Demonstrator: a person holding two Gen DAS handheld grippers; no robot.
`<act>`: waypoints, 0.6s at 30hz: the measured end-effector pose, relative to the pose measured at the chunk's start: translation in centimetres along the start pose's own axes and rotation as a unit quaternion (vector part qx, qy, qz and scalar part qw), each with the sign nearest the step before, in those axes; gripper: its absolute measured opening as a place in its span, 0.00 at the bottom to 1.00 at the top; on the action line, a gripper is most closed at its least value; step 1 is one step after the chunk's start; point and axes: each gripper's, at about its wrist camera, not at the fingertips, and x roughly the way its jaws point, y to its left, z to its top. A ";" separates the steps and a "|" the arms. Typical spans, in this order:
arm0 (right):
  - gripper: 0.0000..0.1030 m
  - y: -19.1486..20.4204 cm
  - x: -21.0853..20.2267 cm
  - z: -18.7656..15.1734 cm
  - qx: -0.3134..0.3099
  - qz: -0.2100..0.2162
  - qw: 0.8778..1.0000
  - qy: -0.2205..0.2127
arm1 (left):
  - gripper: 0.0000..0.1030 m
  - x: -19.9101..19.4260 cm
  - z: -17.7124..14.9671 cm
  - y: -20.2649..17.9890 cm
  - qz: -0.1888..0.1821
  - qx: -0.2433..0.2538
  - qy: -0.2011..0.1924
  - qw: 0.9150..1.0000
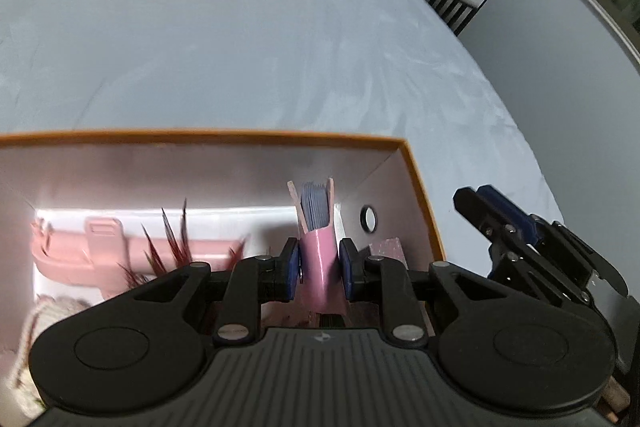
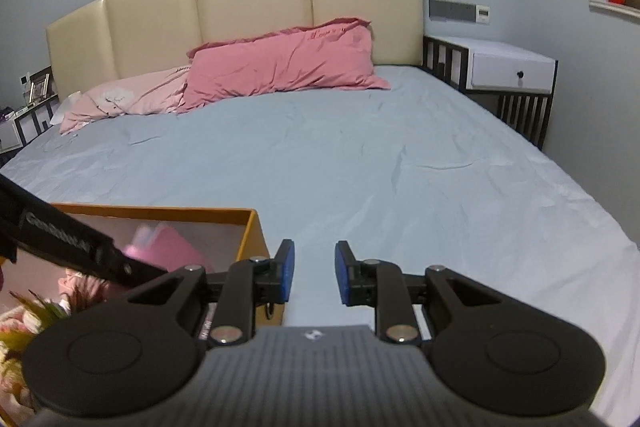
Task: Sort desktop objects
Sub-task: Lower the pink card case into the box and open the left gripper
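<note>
An orange-rimmed box [image 1: 416, 163] with white inner walls sits on the bed. My left gripper [image 1: 319, 269] is over the box, shut on a pink pouch [image 1: 318, 259] with blue-grey cards sticking out of its top. A long pink plastic object [image 1: 80, 251] and dark red feathers [image 1: 176, 231] lie in the box. My right gripper [image 2: 315, 273] is open and empty, just right of the box's orange wall [image 2: 254, 235]; it also shows in the left wrist view [image 1: 496, 219]. The left gripper's arm [image 2: 72, 247] crosses over the box.
The grey-blue bed sheet [image 2: 360, 155] stretches beyond the box. Pink pillows [image 2: 280, 67] lie against a cream headboard [image 2: 240, 3]. A white and black nightstand [image 2: 508, 67] stands to the right. Artificial flowers [image 2: 24, 319] lie in the box's near corner.
</note>
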 end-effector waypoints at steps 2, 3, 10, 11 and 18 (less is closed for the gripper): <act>0.23 -0.1 -0.4 -0.4 0.003 0.000 1.000 -0.007 | 0.23 0.5 0.0 0.2 -0.001 -0.013 0.009 1.000; 0.23 -0.1 -0.3 -0.5 0.002 0.001 1.000 -0.007 | 0.23 0.7 0.1 0.3 -0.002 -0.018 0.011 1.000; 0.23 0.6 0.2 -0.9 -0.017 -0.003 1.000 0.008 | 0.26 2.5 0.4 1.5 -0.035 -0.072 0.048 0.996; 0.23 0.5 0.4 -0.9 -0.015 -0.004 1.000 0.012 | 0.27 2.6 0.3 1.6 -0.039 -0.077 0.052 0.995; 0.23 -0.2 0.6 -1.1 -0.002 -0.017 1.000 0.018 | 0.31 2.4 0.1 2.6 -0.071 -0.106 0.040 0.991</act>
